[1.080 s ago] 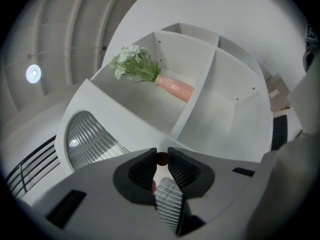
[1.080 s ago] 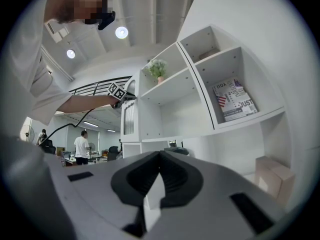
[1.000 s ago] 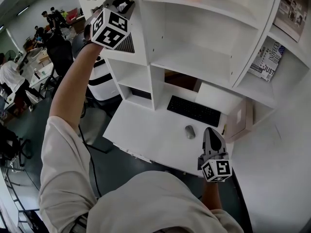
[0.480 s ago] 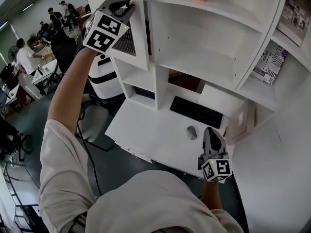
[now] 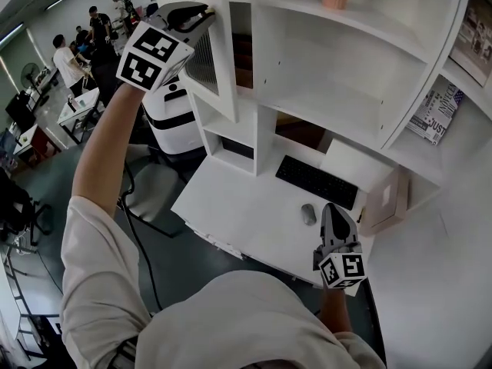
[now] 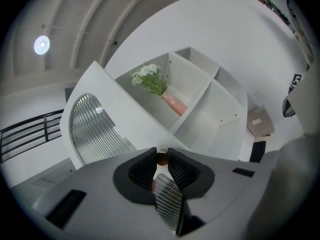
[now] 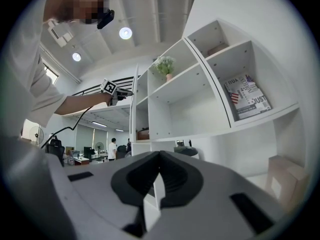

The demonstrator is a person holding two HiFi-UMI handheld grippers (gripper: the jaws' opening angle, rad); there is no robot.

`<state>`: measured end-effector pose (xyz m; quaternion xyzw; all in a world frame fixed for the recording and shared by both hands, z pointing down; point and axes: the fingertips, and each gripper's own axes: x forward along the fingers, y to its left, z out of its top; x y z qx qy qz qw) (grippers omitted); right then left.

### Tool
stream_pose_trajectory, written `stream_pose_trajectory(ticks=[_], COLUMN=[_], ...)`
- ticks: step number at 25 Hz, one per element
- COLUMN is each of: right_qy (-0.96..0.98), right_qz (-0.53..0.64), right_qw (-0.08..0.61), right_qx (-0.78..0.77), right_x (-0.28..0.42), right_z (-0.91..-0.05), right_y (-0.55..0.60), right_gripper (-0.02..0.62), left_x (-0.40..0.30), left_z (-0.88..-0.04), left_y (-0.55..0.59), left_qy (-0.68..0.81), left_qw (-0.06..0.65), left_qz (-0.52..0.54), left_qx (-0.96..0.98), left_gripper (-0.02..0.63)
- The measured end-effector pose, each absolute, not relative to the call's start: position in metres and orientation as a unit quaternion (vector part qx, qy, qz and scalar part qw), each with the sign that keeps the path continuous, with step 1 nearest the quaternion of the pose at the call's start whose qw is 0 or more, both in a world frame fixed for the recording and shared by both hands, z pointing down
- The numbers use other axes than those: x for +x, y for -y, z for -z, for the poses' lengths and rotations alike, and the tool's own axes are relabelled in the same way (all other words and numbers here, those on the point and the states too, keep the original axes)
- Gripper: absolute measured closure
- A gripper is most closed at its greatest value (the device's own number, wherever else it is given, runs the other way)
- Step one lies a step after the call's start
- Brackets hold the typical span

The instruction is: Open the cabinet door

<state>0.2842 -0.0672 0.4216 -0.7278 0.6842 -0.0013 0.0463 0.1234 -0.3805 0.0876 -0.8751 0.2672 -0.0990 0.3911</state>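
The white cabinet door (image 5: pixel 219 60) with a ribbed glass pane (image 5: pixel 201 61) stands swung out from the upper left shelf unit. My left gripper (image 5: pixel 204 12) reaches level to the door's edge. In the left gripper view its jaws (image 6: pixel 162 156) are shut on the small brown door knob (image 6: pixel 162 159), and the door (image 6: pixel 125 119) angles away to the left. Inside the cabinet, a pink vase with white flowers (image 6: pixel 172 103) stands on a shelf. My right gripper (image 5: pixel 334 210) hovers low over the desk's front right, shut with nothing in it, apart from the door.
A white desk (image 5: pixel 231 206) below holds a black keyboard (image 5: pixel 317 181) and a grey mouse (image 5: pixel 309 214). A brown box (image 5: pixel 388 198) and a magazine (image 5: pixel 434 114) sit on the right-hand shelves. A white and black appliance (image 5: pixel 173 121) stands left of the desk. People (image 5: pixel 69 60) are far left.
The door has swung further out from the cabinet, with my left gripper still on the knob and moving along with it. The right gripper has stayed over the desk.
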Motion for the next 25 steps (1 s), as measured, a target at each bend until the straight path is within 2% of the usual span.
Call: stream_pose_trajectory(ticks=[25], right_qy=[-0.714], right_qz=[0.005], right_qw=[0.039], right_qx=[-0.699], right_x=[0.260], right_z=[-0.423], right_y=[0.105], right_gripper=[0.591], left_x=[0.043], left_z=[-0.085], left_y=[0.364], left_qy=[-0.173], left_qw=[0.287], left_qz=[0.038], left_qx=[-0.942], left_gripper=[0.536])
